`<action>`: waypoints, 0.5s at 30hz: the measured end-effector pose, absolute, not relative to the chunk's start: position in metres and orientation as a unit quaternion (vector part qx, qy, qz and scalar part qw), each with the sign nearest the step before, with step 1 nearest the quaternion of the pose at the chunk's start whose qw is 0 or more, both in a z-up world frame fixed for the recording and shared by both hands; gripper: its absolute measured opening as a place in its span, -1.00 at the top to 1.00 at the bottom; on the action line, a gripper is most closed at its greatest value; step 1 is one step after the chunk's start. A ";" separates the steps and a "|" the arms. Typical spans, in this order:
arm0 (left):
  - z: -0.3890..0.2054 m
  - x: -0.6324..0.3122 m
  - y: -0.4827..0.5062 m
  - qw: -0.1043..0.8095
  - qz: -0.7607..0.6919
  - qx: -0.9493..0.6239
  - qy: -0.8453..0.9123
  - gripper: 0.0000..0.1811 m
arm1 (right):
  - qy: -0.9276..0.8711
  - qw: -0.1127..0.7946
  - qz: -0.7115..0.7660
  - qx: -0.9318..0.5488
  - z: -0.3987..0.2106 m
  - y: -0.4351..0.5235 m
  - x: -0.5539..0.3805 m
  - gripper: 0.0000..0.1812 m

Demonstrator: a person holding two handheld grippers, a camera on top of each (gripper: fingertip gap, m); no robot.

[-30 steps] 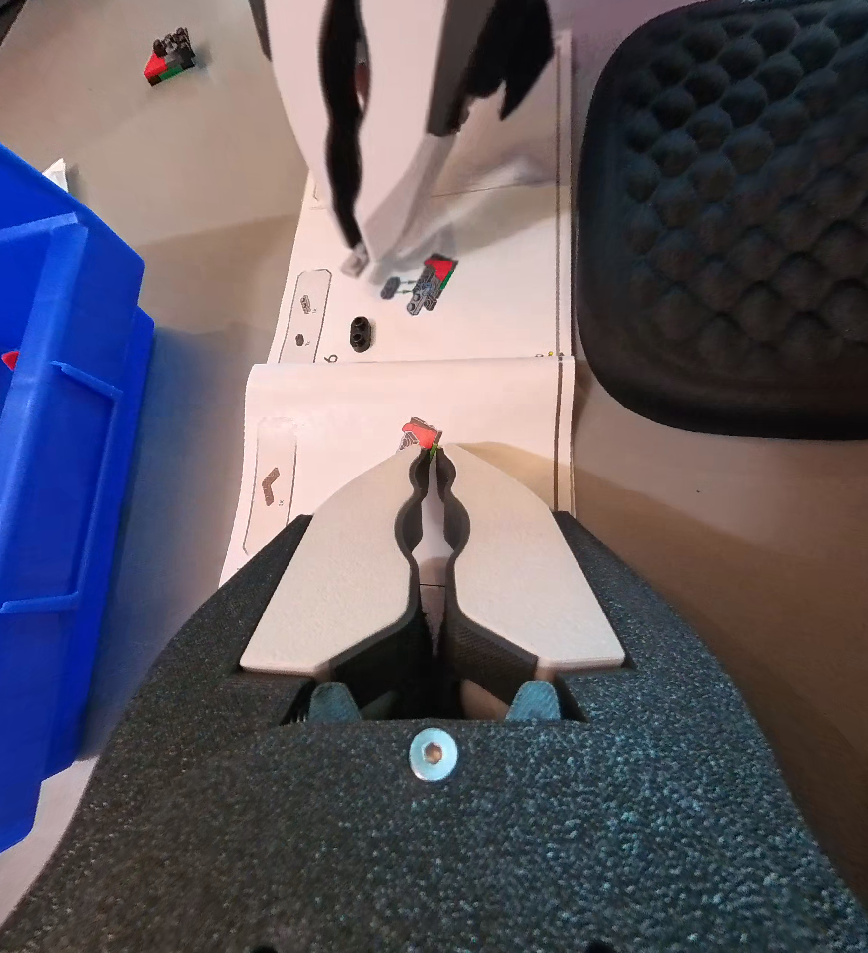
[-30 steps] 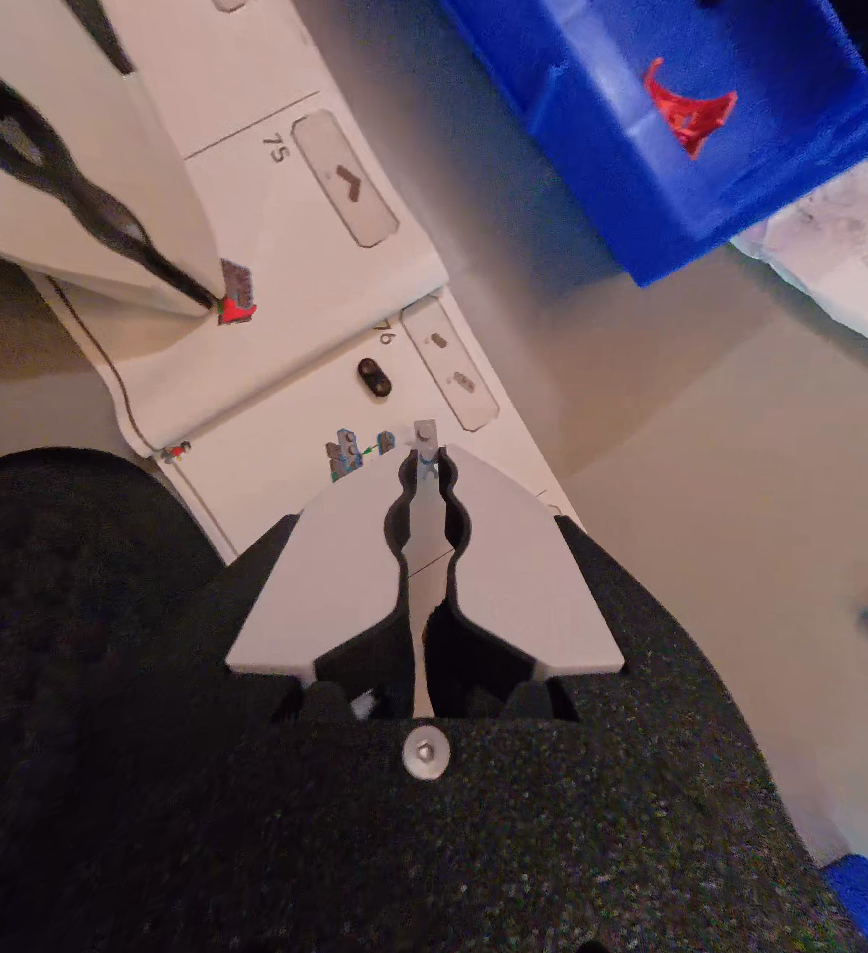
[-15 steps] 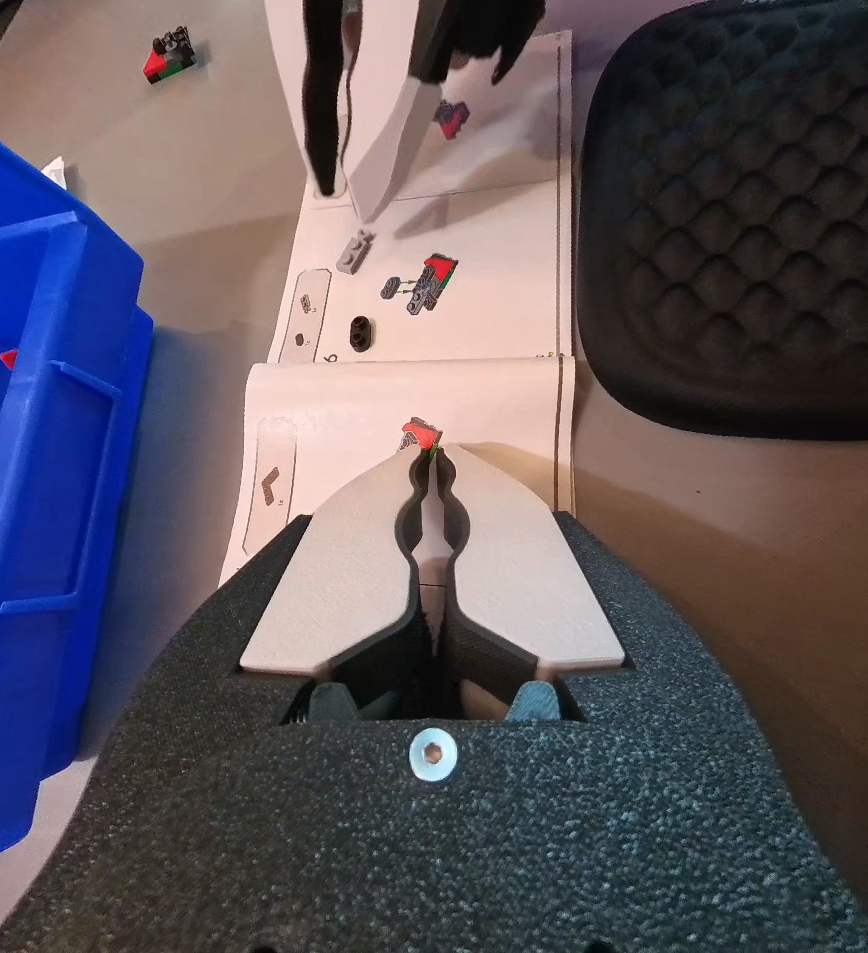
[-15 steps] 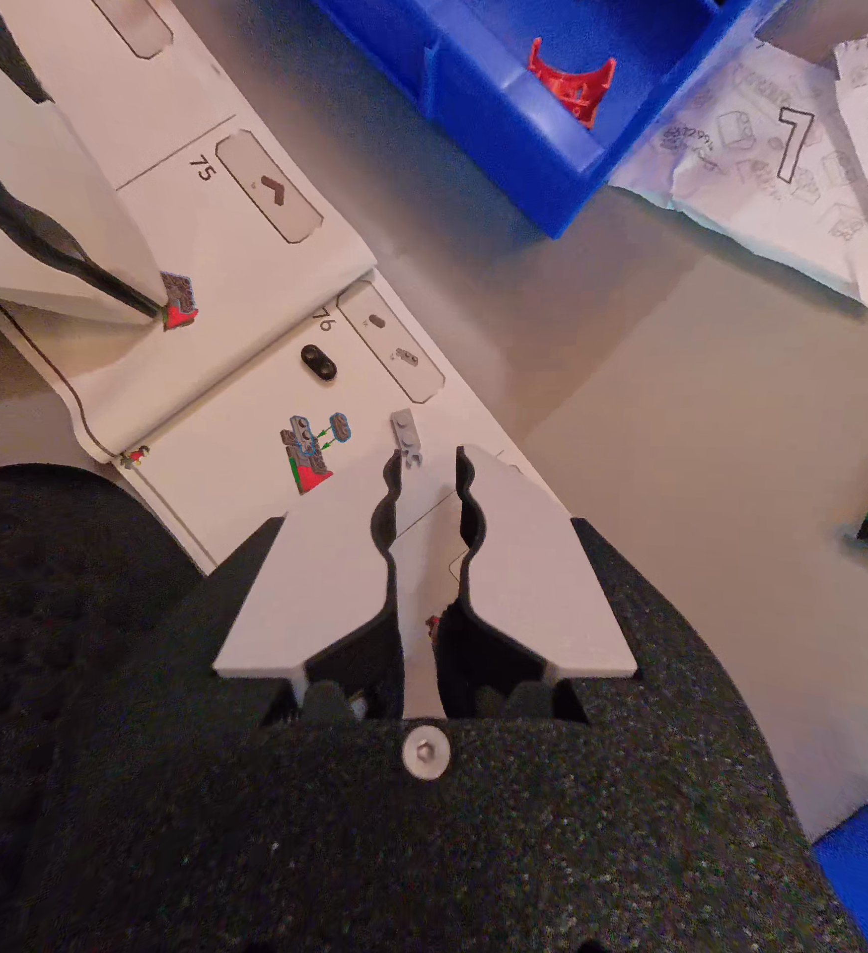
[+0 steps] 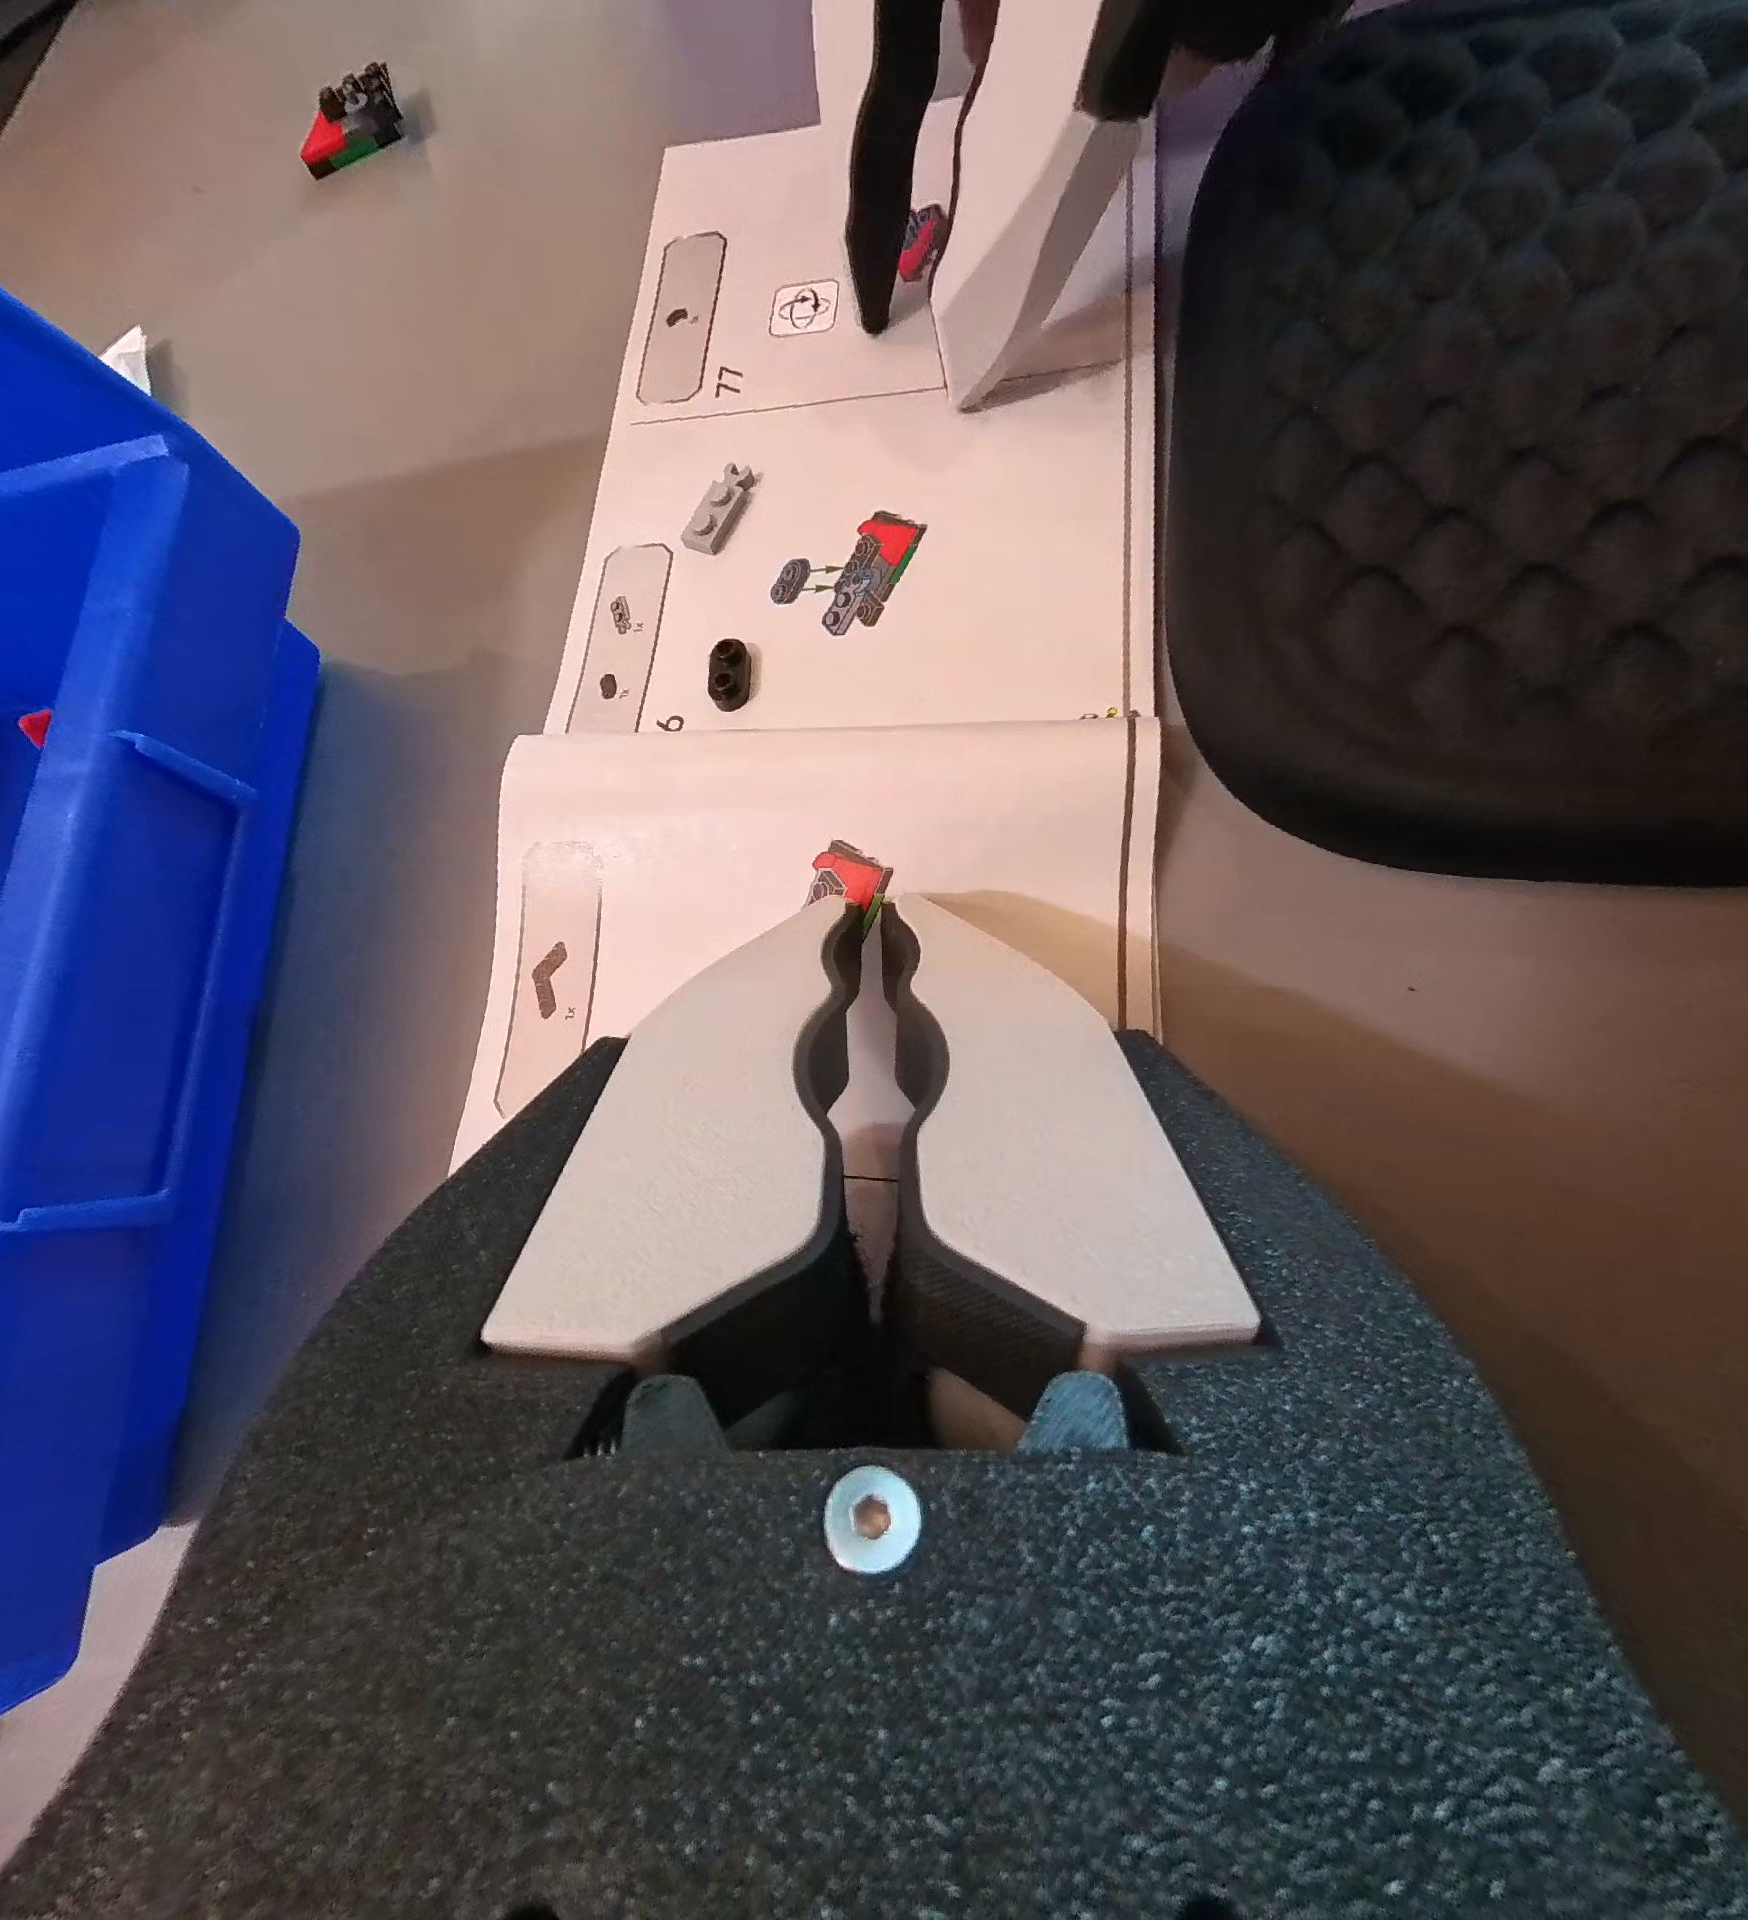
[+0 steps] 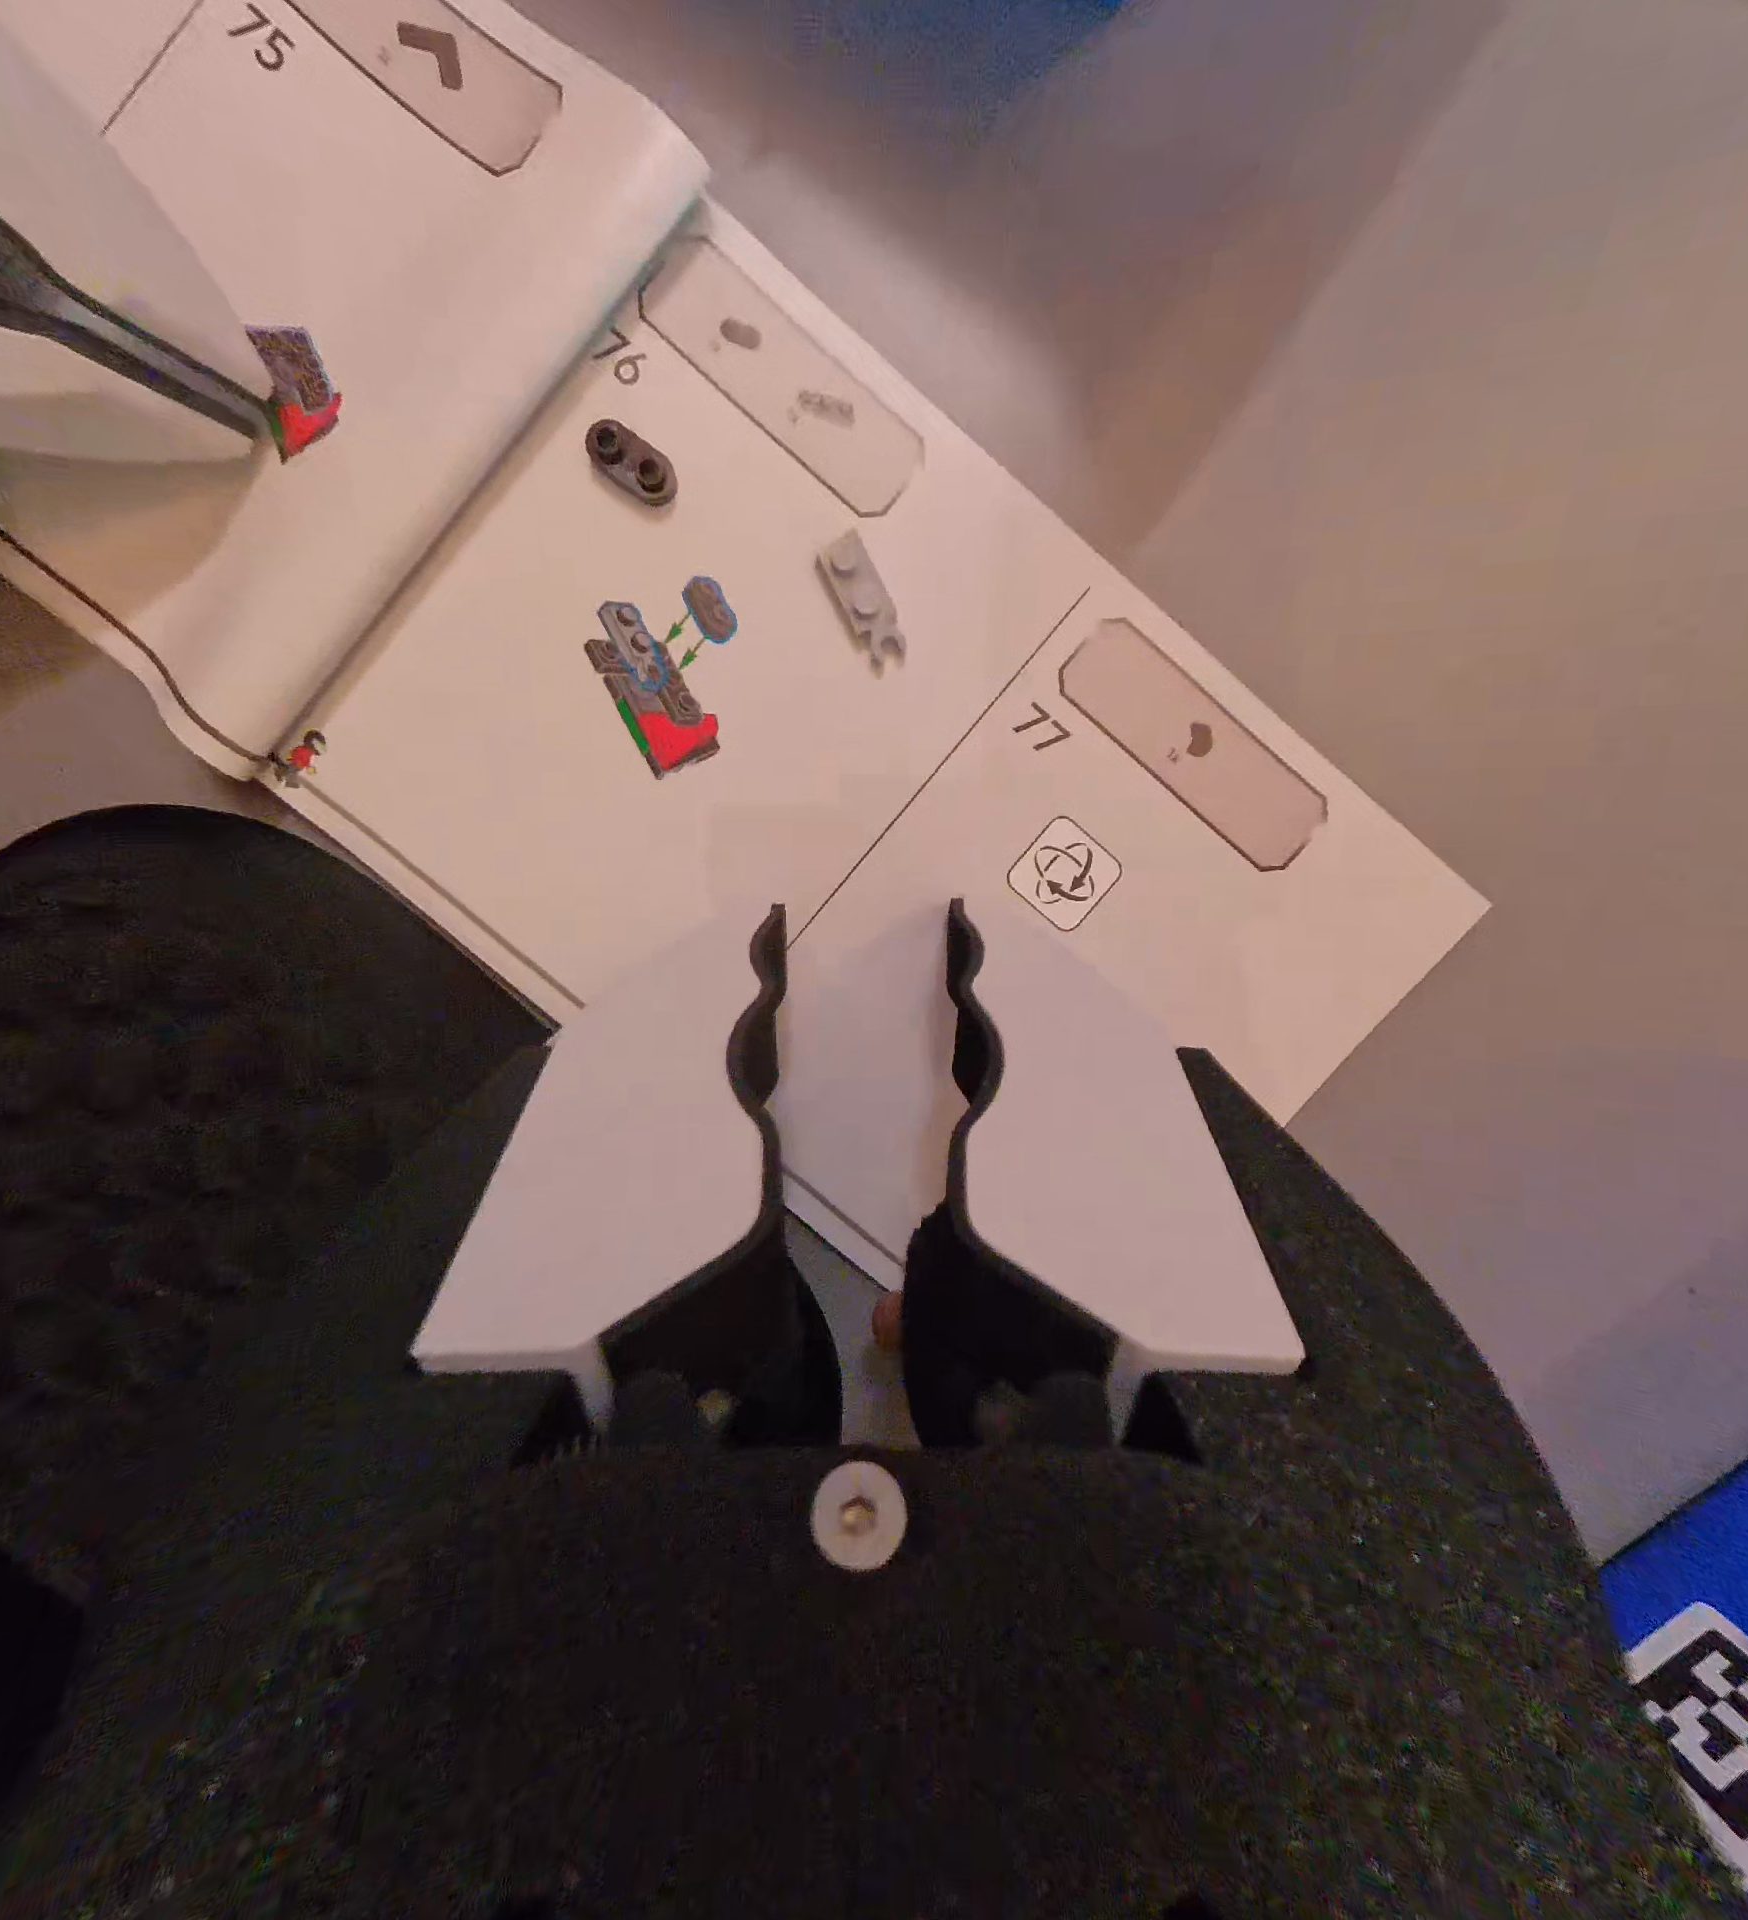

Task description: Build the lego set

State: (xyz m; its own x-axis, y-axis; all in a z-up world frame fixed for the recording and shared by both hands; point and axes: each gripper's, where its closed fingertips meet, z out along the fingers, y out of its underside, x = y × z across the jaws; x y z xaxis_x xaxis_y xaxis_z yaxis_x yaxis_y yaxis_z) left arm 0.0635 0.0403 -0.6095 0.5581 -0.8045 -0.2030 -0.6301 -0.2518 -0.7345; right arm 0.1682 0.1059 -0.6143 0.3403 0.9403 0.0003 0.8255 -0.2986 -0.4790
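Two loose pieces on booklet (image 6: 496, 831): grey plate (image 6: 857, 613), black plate (image 6: 631, 462) at its 10 o'clock. Right gripper (image 6: 865, 914) agape, empty; left gripper (image 5: 872, 912) pinches red-green assembly (image 5: 854, 878).

1. Black cushion (image 5: 1514, 436): dimpled, quilt-like surface and rounded corners, lying flat; in the right wrist view its edge fills the left side (image 6: 122, 1039).
2. Table (image 5: 1472, 1143): smooth grey-tan top. It carries the cushion and shows bare just in front of it.
3. Blue plastic bin (image 5: 101, 831): moulded ribs and a ledge on its outer wall. It stands well apart from the cushion, across the table to the cushion's left.
4. White paper scrap (image 5: 132, 348): just behind the bin's far corner, on the side away from the cushion.
5. Black-and-white square marker (image 6: 1743, 1725): stuck on a blue surface (image 6: 1701, 1538), well apart from the cushion.
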 end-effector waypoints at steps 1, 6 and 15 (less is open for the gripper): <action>-0.609 0.064 0.040 0.407 -0.106 -0.783 0.458 0.97 | -0.553 0.199 0.139 -0.797 -0.614 0.106 0.168 0.67; -0.610 0.064 0.040 0.407 -0.105 -0.783 0.459 0.97 | -0.563 0.177 0.123 -0.798 -0.614 0.106 0.168 0.67; -0.610 0.064 0.040 0.405 -0.109 -0.784 0.458 0.98 | -0.665 0.296 0.261 -0.634 -0.517 0.122 0.046 0.72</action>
